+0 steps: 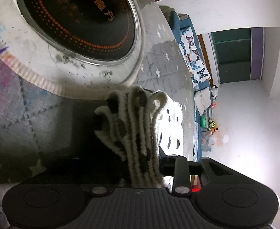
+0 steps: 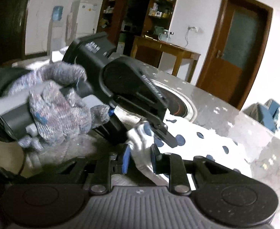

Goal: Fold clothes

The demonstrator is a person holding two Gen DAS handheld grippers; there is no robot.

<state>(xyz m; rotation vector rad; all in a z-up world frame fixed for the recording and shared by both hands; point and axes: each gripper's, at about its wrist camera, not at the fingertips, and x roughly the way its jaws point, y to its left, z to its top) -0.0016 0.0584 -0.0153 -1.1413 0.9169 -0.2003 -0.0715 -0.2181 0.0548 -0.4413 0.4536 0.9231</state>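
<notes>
A white cloth with dark dots (image 2: 197, 143) lies on the round table (image 2: 225, 114). In the left wrist view, several bunched folds of it (image 1: 132, 126) stand up between the fingers of my left gripper (image 1: 138, 162), which is shut on them. Its left finger is lost in shadow. From the right wrist view, a gloved hand (image 2: 59, 110) holds that left gripper (image 2: 168, 139), tips down on the cloth's near edge. Just below it, my right gripper (image 2: 140, 158) has its blue pads (image 2: 125, 160) closed on a thick fold of the same cloth.
A black induction cooktop (image 2: 180, 103) with orange dots is set into the table's middle, just beyond the cloth. The table carries a grey starred cover (image 1: 164, 61). Past the table are a sofa with butterfly cushions (image 1: 195, 57), a wooden side table (image 2: 166, 45) and a brown door (image 2: 233, 53).
</notes>
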